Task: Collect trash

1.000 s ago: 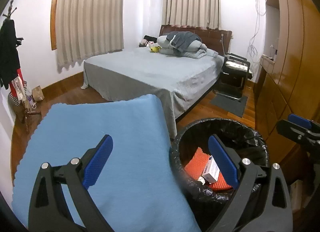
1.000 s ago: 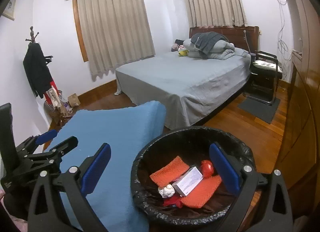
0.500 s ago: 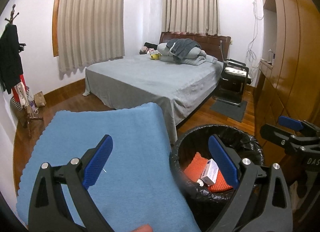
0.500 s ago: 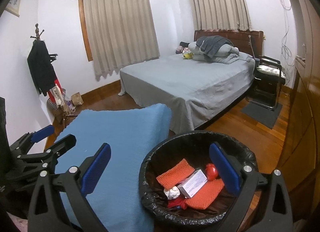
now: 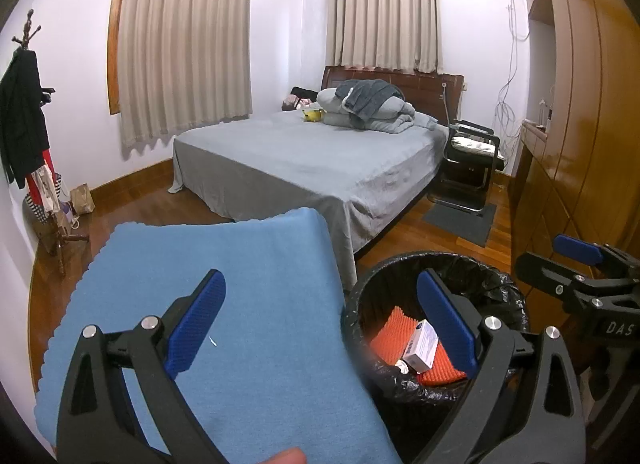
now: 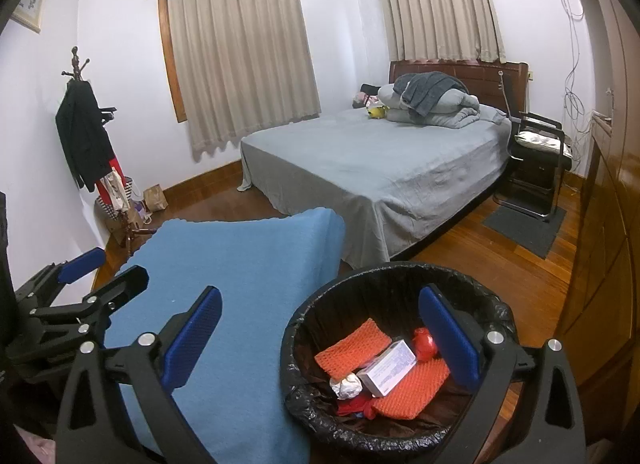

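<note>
A bin with a black liner [image 6: 496, 312] stands beside a surface covered with a blue cloth [image 6: 248, 272]. In the bin lie orange foam pieces [image 6: 352, 348], a white box [image 6: 386, 368], a red lump [image 6: 424, 342] and a foil ball [image 6: 346, 386]. The bin [image 5: 500, 288] also shows in the left wrist view, with the white box [image 5: 424, 346] and orange foam [image 5: 390, 334] inside. My left gripper [image 5: 320, 320] is open and empty over the cloth's right edge [image 5: 224, 264]. My right gripper [image 6: 320, 334] is open and empty, above the bin's near left rim.
A bed with a grey sheet [image 6: 380, 167] and piled bedding [image 6: 432, 103] fills the middle of the room. A black chair [image 6: 536, 151] and a grey mat [image 6: 524, 225] lie right of it. Wooden cabinets [image 6: 600, 223] line the right. A coat rack [image 6: 88, 143] stands at the left.
Both grippers have tilted up and drawn back a little, so the cloth and bin sit lower in view. Both stayed open and empty.
</note>
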Demonstrator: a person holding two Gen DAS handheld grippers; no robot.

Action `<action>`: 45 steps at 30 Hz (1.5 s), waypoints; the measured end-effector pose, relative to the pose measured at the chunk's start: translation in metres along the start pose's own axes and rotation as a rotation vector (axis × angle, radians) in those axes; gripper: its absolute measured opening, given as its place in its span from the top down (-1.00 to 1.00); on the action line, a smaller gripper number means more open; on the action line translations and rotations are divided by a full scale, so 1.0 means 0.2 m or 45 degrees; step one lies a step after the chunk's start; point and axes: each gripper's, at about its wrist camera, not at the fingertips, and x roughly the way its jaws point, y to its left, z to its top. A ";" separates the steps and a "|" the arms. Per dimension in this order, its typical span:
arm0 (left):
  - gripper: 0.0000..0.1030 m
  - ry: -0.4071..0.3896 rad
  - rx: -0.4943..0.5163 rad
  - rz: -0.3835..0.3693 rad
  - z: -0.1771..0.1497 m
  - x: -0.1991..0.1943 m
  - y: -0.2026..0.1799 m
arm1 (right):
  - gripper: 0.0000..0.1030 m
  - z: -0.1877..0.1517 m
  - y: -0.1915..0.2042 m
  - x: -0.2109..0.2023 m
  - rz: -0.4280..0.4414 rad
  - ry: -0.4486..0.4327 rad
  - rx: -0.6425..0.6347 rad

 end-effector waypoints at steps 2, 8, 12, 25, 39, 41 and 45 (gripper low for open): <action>-0.82 -0.001 0.000 0.001 0.00 0.00 0.00 | -0.88 0.00 0.00 0.00 0.000 0.000 0.000; -0.82 -0.002 -0.001 0.001 0.00 0.00 0.00 | -0.88 0.01 0.01 0.00 0.002 -0.001 -0.003; -0.82 0.000 0.001 0.000 0.00 0.00 0.00 | -0.88 0.01 0.02 0.00 0.002 -0.002 -0.004; -0.82 0.000 0.001 0.000 0.00 0.00 0.00 | -0.88 0.01 0.01 0.00 0.002 -0.001 -0.005; -0.82 0.000 0.000 0.000 0.00 0.00 -0.01 | -0.88 0.00 0.02 0.01 0.003 0.000 -0.005; -0.82 -0.001 0.000 0.002 0.00 0.00 -0.01 | -0.88 0.00 0.02 0.00 0.003 -0.001 -0.005; -0.82 -0.001 0.001 0.001 0.00 0.00 -0.01 | -0.88 0.00 0.02 0.00 0.004 -0.001 -0.005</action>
